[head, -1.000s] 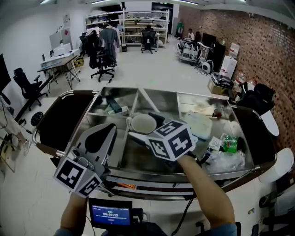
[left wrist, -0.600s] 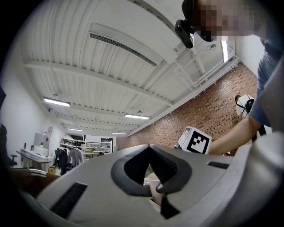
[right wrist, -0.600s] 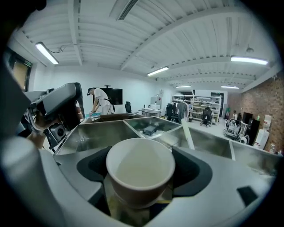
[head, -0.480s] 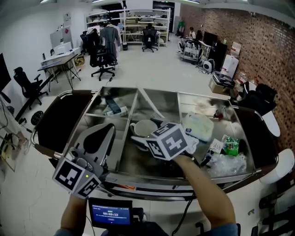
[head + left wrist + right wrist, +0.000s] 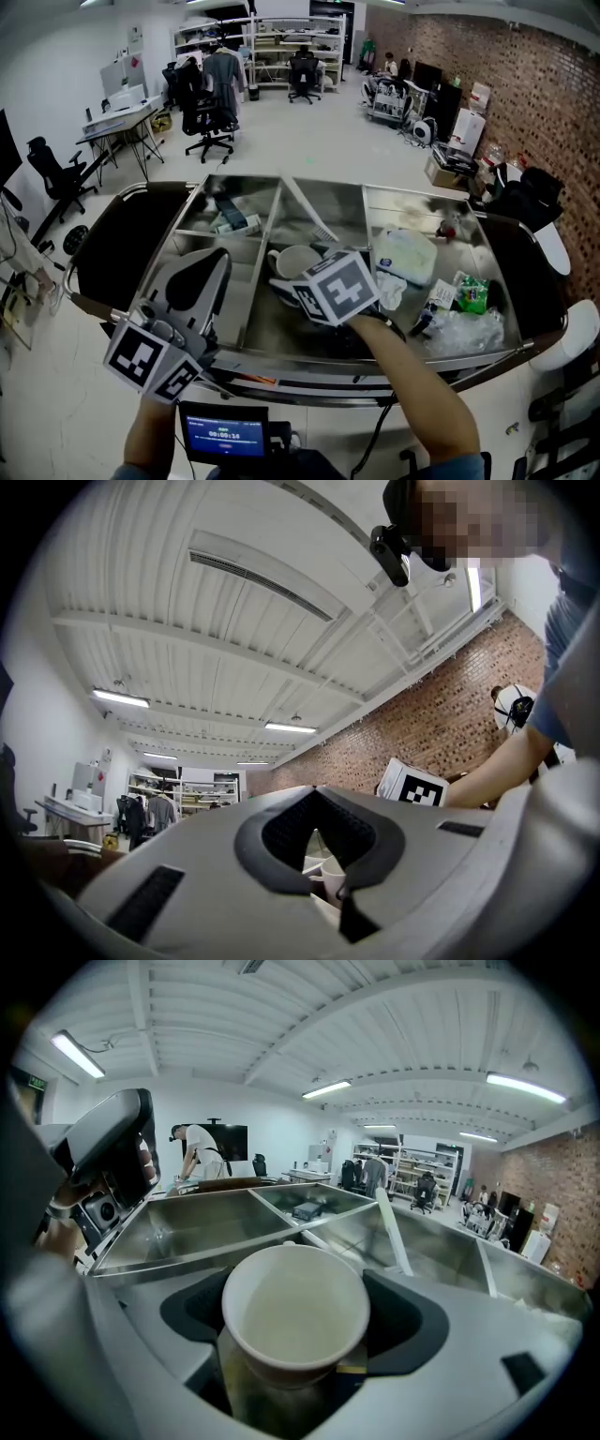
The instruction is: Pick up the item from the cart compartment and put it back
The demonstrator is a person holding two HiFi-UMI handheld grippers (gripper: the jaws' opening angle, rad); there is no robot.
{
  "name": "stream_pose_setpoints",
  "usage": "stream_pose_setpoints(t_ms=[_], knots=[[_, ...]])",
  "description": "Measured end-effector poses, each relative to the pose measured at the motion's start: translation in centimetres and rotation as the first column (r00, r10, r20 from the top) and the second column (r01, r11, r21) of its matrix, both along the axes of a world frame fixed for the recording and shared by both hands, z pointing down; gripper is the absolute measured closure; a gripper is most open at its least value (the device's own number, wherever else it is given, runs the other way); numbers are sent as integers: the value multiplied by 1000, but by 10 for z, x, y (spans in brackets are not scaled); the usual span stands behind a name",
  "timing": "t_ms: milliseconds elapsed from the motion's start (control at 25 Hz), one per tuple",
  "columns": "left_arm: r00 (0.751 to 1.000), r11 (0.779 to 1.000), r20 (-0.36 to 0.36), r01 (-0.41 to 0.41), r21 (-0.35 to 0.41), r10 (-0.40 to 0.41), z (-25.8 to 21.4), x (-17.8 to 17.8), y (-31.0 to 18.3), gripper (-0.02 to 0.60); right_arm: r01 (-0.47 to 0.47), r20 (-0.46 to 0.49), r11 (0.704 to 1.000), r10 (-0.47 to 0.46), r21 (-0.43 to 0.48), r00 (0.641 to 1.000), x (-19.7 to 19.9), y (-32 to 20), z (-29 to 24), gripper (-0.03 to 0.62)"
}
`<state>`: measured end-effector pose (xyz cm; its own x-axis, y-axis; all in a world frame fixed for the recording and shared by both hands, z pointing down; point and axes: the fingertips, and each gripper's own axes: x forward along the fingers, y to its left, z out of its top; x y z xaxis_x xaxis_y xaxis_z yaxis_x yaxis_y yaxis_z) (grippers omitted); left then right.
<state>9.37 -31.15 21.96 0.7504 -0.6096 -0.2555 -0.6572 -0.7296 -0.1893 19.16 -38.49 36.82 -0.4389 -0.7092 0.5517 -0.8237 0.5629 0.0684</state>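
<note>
A white paper cup (image 5: pixel 292 261) hangs over the cart's middle compartment (image 5: pixel 309 217), and my right gripper (image 5: pixel 289 277) is shut on it. In the right gripper view the cup (image 5: pixel 295 1307) stands upright between the jaws, its open mouth empty. My left gripper (image 5: pixel 204 267) is held above the cart's front left corner with its jaws together and nothing in them. Through the small gap in the left gripper (image 5: pixel 323 860) I see a bit of the cup. The steel cart (image 5: pixel 281 361) has several compartments.
A small box (image 5: pixel 234 223) lies in the far left compartment. The right compartment holds a white plastic container (image 5: pixel 405 255), a green packet (image 5: pixel 472 292) and clear plastic bags (image 5: pixel 459 328). A small screen (image 5: pixel 225 436) sits below the cart's front rail. Office chairs and desks stand beyond.
My right gripper with the cup has shifted slightly left and nearer over the middle compartment. The left gripper has barely moved.
</note>
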Motion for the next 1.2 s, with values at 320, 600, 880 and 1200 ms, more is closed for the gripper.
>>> stream_pose_setpoints(t_ms=[320, 600, 880, 1200], knots=[[1000, 1000, 2, -8, 3, 8, -1, -3, 2, 568, -41, 15, 999, 41, -1, 999, 3, -2, 1, 154], [1000, 1000, 0, -4, 2, 4, 0, -9, 4, 568, -59, 50, 998, 60, -11, 997, 4, -2, 1, 143], [1000, 1000, 4, -4, 1, 4, 0, -13, 7, 568, -89, 83, 996, 86, 25, 993, 9, -4, -10, 125], [1000, 1000, 2, -9, 2, 9, -1, -17, 15, 568, -75, 86, 991, 65, 114, 994, 6, 6, -37, 125]])
